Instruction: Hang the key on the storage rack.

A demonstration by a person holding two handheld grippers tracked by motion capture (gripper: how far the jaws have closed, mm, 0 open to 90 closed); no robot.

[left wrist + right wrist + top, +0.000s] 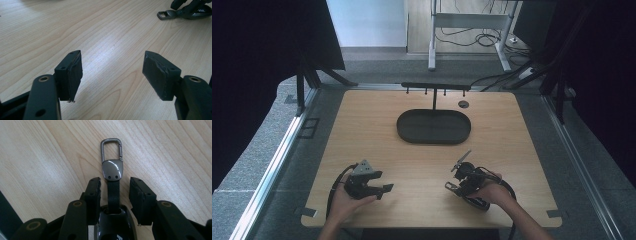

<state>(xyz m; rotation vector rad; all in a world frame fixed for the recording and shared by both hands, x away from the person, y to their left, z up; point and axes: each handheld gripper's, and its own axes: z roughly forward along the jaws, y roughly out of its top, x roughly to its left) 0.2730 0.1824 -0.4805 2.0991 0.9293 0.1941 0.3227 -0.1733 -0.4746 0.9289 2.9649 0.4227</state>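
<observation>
Right gripper (pixel 115 188) jaws are set narrow astride the key fob (pixel 113 173), unclamped, strap aligned with them.

A black car key fob with a leather strap and grey metal clip (pixel 112 167) lies on the light wooden table (pixel 377 135) between the right gripper (pixel 115 188)'s jaws, strap in the gap, clip just beyond the tips. The left gripper (pixel 112 72)'s jaws straddle bare tabletop. Farther out, beyond both, sits a dark oval tray (pixel 434 127), with a black hook rack (pixel 435 87) behind it.
</observation>
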